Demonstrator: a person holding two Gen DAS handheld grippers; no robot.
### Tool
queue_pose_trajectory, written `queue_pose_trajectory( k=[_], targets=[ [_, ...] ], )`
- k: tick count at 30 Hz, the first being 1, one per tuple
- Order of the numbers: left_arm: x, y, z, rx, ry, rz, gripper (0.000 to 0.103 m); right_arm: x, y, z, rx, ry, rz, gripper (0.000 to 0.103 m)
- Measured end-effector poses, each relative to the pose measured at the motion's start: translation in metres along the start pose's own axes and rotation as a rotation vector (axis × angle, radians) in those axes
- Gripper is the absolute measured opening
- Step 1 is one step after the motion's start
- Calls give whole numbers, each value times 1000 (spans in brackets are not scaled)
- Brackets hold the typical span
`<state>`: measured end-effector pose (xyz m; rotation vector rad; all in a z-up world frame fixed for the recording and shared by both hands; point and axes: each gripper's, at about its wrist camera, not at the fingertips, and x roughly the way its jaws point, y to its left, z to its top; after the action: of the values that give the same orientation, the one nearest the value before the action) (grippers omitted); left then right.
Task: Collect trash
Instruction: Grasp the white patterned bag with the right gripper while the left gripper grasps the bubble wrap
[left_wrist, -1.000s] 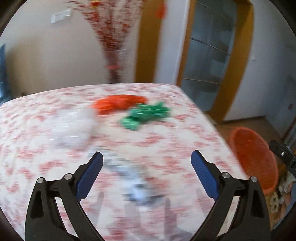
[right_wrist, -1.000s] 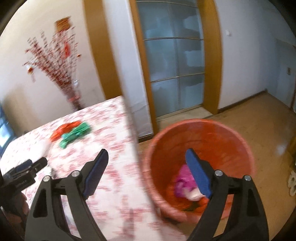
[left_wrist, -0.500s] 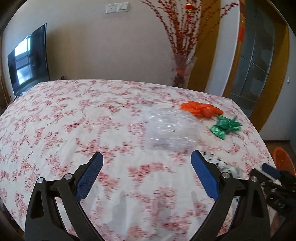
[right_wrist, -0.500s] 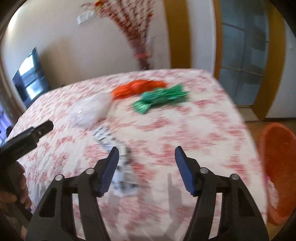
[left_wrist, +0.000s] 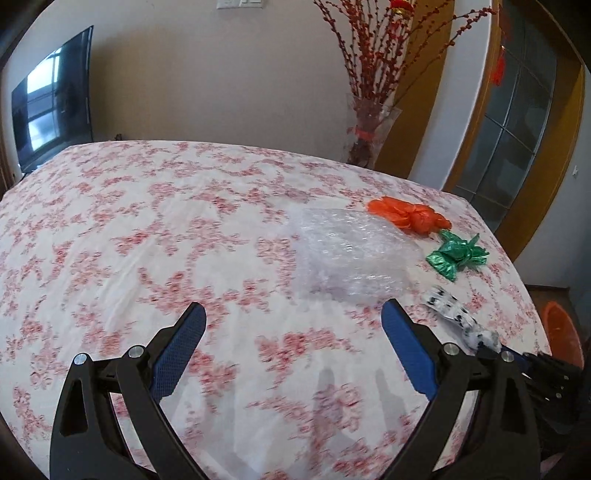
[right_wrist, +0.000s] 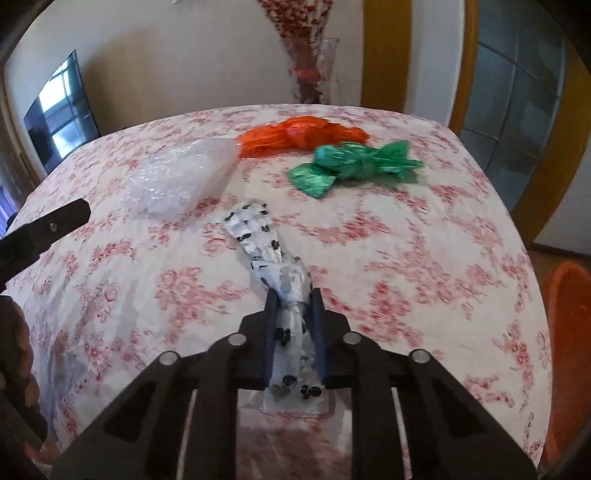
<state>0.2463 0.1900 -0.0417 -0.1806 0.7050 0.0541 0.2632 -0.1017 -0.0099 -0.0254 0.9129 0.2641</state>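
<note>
On the flowered tablecloth (right_wrist: 406, 240) lies a long white wrapper with black spots (right_wrist: 255, 236). My right gripper (right_wrist: 293, 293) has its jaws closing hard on the wrapper's near end, pads pressed against it. The same wrapper (left_wrist: 454, 314) shows at the right in the left wrist view. Farther back lie a clear bubble-wrap piece (right_wrist: 181, 177), an orange plastic bag (right_wrist: 299, 134) and a green plastic bag (right_wrist: 354, 164). My left gripper (left_wrist: 293, 306) hovers open over the cloth, just short of the bubble wrap (left_wrist: 351, 254), with nothing between its fingers.
An orange bin (right_wrist: 569, 332) stands on the floor past the table's right edge. A glass vase of red branches (left_wrist: 369, 129) stands behind the far edge, a dark screen (left_wrist: 51, 99) at the left wall. A person's hand (right_wrist: 14, 350) holds the left gripper.
The right view swung from the orange bin to the table, and its jaws went from wide apart to shut on the spotted wrapper. The left view swept left across the table, jaws still open.
</note>
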Motion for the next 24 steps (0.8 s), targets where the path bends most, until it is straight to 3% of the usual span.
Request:
queue_pose_trajectory(
  k=[5, 10, 17, 20, 24],
  targets=[
    [19, -21, 14, 22, 22, -33, 95, -14, -47, -10, 96, -21, -89, 15],
    [49, -40, 36, 19, 66, -51, 95, -23, -78, -18, 155, -23, -116, 15],
    [98, -47, 38, 16, 201, 10, 95, -26, -80, -21, 142, -28, -111, 15],
    [98, -50, 33, 43, 196, 30, 95, -24, -80, -20, 145, -27, -105, 15],
    [94, -51, 29, 49, 182, -1, 91, -25, -78, -20, 146, -27, -98, 15]
  ],
)
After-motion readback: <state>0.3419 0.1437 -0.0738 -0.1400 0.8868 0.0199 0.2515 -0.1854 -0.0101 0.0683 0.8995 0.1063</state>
